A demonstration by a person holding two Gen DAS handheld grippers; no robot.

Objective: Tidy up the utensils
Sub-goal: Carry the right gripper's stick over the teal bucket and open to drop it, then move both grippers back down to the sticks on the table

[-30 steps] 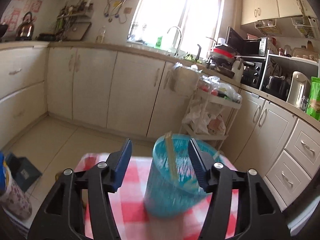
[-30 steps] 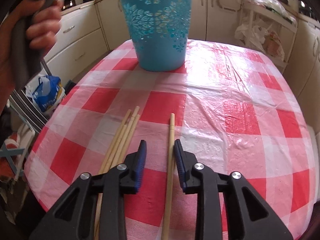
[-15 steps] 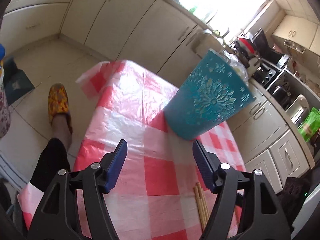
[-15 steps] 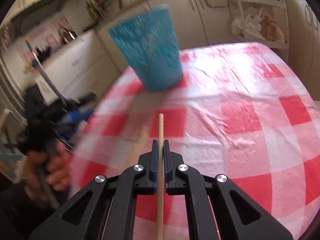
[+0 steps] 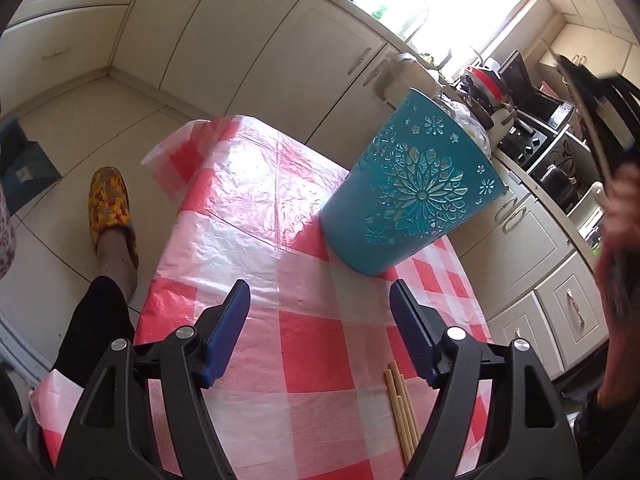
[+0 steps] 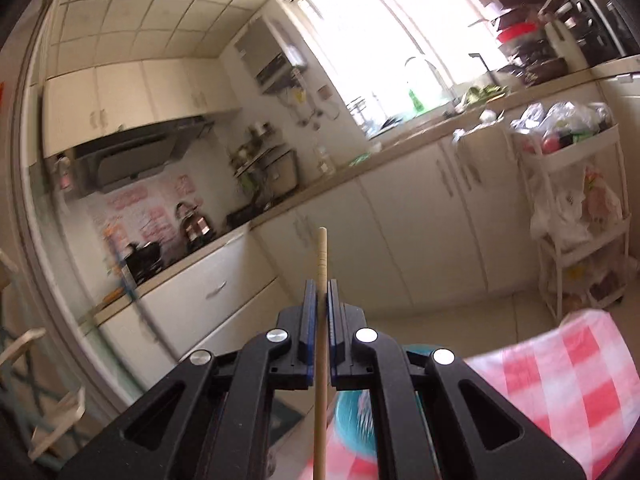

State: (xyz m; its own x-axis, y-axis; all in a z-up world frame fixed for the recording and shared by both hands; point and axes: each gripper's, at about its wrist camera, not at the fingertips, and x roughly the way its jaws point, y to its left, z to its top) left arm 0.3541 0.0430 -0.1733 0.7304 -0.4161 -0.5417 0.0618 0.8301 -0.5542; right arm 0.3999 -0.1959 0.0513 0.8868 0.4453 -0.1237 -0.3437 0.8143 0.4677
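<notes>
- Motion blur smears most of the right wrist view: the kitchen cabinets and the window read only as soft shapes, and the tabletop shows only as a red-and-white checked corner at lower right.
- Teal bucket stands upright on the far part of the tabletop in the left wrist view; its opening faces away from that camera, so its contents cannot be seen.
- From the right wrist view only a blurred sliver of the bucket's rim shows, below and behind the black gripper body; what lies inside is too smeared to tell.
- Right gripper has its jaws pressed narrow on a single wooden chopstick, whose tip sticks out past them, lifted off the tabletop; the lower end runs out of the picture.
- Left gripper has its jaws wide, with nothing between them but checked cloth; they have just been opening.
- Loose chopsticks lie on the tabletop just inside the right-hand jaw, their near ends cut off by the gripper body.
- Blurred at the left wrist view's right edge are a hand and dark gripper parts.
- Person's leg and a yellow slipper stand on the floor beside the table.
</notes>
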